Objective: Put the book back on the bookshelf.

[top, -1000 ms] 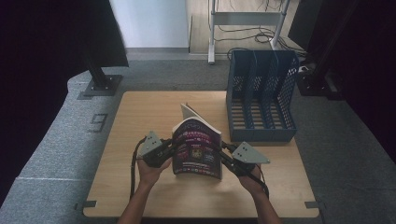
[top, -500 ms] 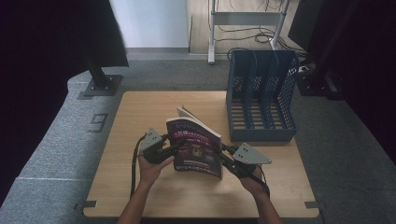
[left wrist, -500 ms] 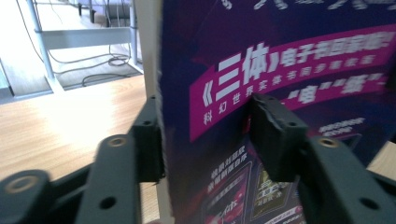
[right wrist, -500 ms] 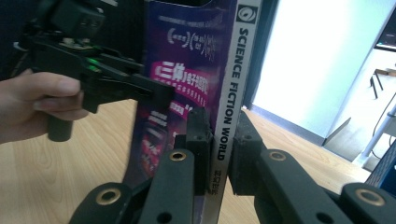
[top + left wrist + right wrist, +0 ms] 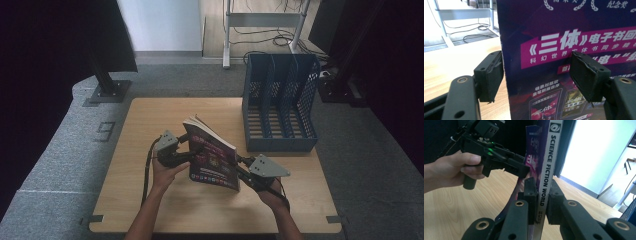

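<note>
Left hand: comes in from the near edge of the table, left of the magazine, wrapped round the handle of its gripper.
Left gripper: at the magazine's left edge, aimed at the cover. Its jaws have just been opening and stand apart; in the left gripper view the cover edge sits in the gap, one pad just beside that edge and the other in front of the printed face, and whether either pad touches the paper I cannot tell.
Magazine: a purple-covered issue with pink banners and white Chinese print, its spine reading "SCIENCE FICTION WORLD". It stands tilted above the table's near half, cover toward the person, top leaning away; pages fan slightly at the upper left corner.
Right gripper: at the magazine's lower right corner, jaws clamped together on the spine; in the right gripper view a pad presses each side of it.
Right hand: right of the magazine and nearer the table's edge, under the grey three-cornered plate.
Table: light wood, beneath the magazine.
File rack: dark blue, slotted, upright, well beyond and right of the magazine at the table's far right corner.
</note>
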`<state>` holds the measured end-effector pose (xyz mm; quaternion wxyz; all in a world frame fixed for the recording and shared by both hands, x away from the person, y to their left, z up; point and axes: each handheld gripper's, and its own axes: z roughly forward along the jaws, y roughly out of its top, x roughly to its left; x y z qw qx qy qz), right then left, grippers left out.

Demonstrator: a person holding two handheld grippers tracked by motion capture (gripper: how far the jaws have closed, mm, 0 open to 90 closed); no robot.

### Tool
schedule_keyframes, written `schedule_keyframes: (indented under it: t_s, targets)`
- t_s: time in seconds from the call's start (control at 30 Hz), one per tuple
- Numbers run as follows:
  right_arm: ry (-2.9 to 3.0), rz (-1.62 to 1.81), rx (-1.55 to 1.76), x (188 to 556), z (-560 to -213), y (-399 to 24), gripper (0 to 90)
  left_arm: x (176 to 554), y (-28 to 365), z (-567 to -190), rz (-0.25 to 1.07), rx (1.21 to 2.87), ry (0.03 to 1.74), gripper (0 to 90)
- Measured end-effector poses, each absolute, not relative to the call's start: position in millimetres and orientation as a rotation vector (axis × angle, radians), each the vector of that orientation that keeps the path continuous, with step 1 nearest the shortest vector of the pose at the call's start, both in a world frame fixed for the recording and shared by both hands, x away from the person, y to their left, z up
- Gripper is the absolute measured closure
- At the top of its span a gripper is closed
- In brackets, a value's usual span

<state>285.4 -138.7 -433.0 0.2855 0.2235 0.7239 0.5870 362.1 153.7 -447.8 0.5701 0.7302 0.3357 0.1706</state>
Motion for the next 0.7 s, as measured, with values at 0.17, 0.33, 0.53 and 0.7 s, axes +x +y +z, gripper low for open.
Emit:
schedule_keyframes:
  t_s: [0.17,0.33,0.53,0.7]
  targets:
    - [1.939,1.578,0.590,285.9,-433.2,-139.6,80.1,362.7,152.3,-445.5,0.378,1.712,0.778,27.7]
    - [1.939,1.590,0.585,286.0,-433.1,-141.9,79.6,361.4,153.7,-444.8,0.384,1.714,0.772,32.3]
    - [1.963,1.617,0.577,287.2,-432.3,-143.0,74.8,356.8,156.2,-443.9,0.376,1.697,0.751,37.5]
    - [1.963,1.621,0.594,290.9,-432.1,-142.0,72.9,354.8,154.3,-442.4,0.373,1.690,0.737,40.1]
